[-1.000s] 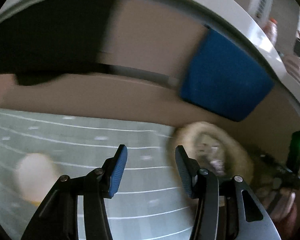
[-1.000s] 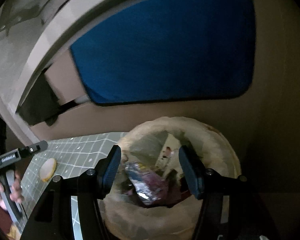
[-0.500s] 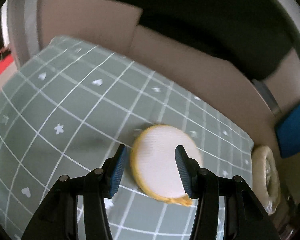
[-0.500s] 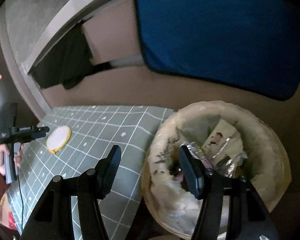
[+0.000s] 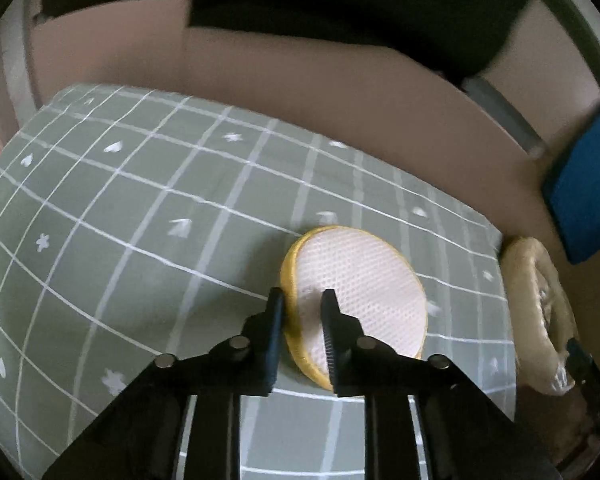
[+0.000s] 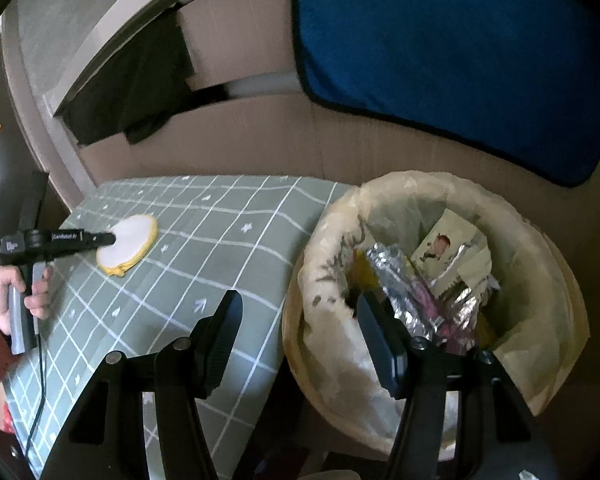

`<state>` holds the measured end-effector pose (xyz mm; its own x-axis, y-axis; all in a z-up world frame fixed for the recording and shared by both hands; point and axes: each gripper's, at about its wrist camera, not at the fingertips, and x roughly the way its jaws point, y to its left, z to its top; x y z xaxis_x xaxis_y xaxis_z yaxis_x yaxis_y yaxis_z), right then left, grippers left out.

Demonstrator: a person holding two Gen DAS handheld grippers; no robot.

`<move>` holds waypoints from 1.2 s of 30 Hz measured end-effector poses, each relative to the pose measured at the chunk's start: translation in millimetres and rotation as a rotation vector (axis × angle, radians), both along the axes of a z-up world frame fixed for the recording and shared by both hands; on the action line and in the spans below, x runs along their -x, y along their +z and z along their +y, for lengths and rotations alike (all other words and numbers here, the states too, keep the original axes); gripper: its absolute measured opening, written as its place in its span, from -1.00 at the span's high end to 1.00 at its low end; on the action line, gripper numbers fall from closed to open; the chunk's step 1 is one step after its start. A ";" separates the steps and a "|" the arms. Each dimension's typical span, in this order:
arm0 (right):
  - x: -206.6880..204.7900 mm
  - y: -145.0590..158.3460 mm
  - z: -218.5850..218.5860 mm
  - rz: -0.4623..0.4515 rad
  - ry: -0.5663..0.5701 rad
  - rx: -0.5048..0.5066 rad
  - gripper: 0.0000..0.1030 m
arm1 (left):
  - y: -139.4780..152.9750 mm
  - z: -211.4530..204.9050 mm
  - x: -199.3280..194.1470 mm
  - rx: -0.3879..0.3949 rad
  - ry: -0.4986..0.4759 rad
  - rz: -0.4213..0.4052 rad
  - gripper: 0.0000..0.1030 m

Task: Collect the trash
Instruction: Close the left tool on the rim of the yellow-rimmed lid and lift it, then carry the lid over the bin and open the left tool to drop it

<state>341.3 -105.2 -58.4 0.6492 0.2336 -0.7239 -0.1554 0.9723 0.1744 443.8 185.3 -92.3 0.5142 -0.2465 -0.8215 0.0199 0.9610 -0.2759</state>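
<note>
A round white mesh pad with a yellow rim (image 5: 364, 280) lies on the green checked tablecloth (image 5: 140, 200). My left gripper (image 5: 302, 304) straddles its near left edge. The jaws are closing, and the pads pinch the rim between them. The right wrist view shows the same pad (image 6: 130, 242) with the left gripper (image 6: 108, 238) on it, held by a person's hand (image 6: 12, 292). My right gripper (image 6: 298, 304) stands open with nothing in it, over the table's edge and the rim of the lined trash bin (image 6: 420, 184). Foil wrappers (image 6: 400, 280) and paper lie inside the bin.
The bin (image 5: 532, 280) stands just past the table's right edge. A cardboard wall (image 6: 260, 136) backs the table. A blue cloth (image 6: 460, 48) and a black cloth (image 6: 132, 92) hang over it. A cable (image 6: 40, 380) trails down from the left gripper's handle.
The left gripper swung from the bin side down to the round pad, and its jaws narrowed onto the pad's edge. The right gripper drifted off the bin's middle towards the table edge, still open.
</note>
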 end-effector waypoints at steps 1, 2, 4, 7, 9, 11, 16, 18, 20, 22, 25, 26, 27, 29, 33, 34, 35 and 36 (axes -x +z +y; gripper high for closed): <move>1.3 -1.1 0.0 0.002 0.005 0.002 -0.12 | 4.2 -4.3 2.1 -0.007 -0.005 -0.010 0.69; 3.8 -2.7 -0.2 0.006 0.009 0.004 -0.12 | 10.5 -11.3 6.6 -0.020 -0.011 -0.027 0.70; 6.8 -5.4 -1.0 0.011 0.007 0.003 -0.12 | 30.2 -27.3 20.8 -0.033 -0.042 -0.080 0.72; 10.2 -7.7 -6.0 0.016 -0.002 -0.016 -0.12 | 54.8 -43.9 40.8 -0.060 -0.086 -0.148 0.75; 14.2 -7.7 -9.1 0.017 -0.005 -0.033 -0.12 | 72.9 -59.0 57.3 -0.089 -0.126 -0.200 0.75; 17.8 -7.6 -9.4 0.014 -0.006 -0.036 -0.12 | 82.0 -70.0 65.5 -0.105 -0.151 -0.222 0.75; 31.6 -3.6 -8.7 -0.003 -0.003 -0.045 -0.12 | 87.9 -87.5 87.3 -0.128 -0.196 -0.227 0.75; 40.7 -1.0 -7.8 -0.016 -0.003 -0.046 -0.12 | 86.4 -92.4 96.6 -0.145 -0.206 -0.240 0.75; 51.6 2.3 -5.7 -0.026 -0.006 -0.042 -0.12 | 84.8 -93.7 101.0 -0.153 -0.203 -0.247 0.75; 59.7 5.0 -5.8 -0.036 -0.003 -0.047 -0.12 | 83.3 -92.1 101.3 -0.139 -0.183 -0.259 0.75; 75.0 9.3 -6.4 -0.055 -0.005 -0.066 -0.12 | 76.4 -89.2 98.3 -0.108 -0.170 -0.254 0.75; 80.7 10.3 -6.6 -0.058 -0.008 -0.072 -0.12 | 74.1 -89.3 99.1 -0.099 -0.167 -0.243 0.75; 86.7 11.1 -6.8 -0.062 -0.012 -0.073 -0.12 | 72.3 -91.5 102.6 -0.091 -0.167 -0.234 0.75; 96.2 12.2 -7.6 -0.073 -0.018 -0.064 -0.12 | 73.1 -99.1 111.7 -0.122 -0.173 -0.250 0.75; 113.6 13.2 -10.9 -0.087 -0.026 -0.047 -0.12 | 81.2 -112.2 132.6 -0.215 -0.183 -0.318 0.75; 117.4 13.3 -12.3 -0.091 -0.032 -0.045 -0.12 | 82.7 -112.8 136.8 -0.217 -0.182 -0.324 0.75; 120.8 12.9 -14.3 -0.093 -0.036 -0.048 -0.12 | 83.8 -113.1 140.5 -0.205 -0.184 -0.325 0.75; 125.4 12.1 -16.1 -0.094 -0.040 -0.060 -0.12 | 83.9 -113.0 143.4 -0.184 -0.187 -0.320 0.75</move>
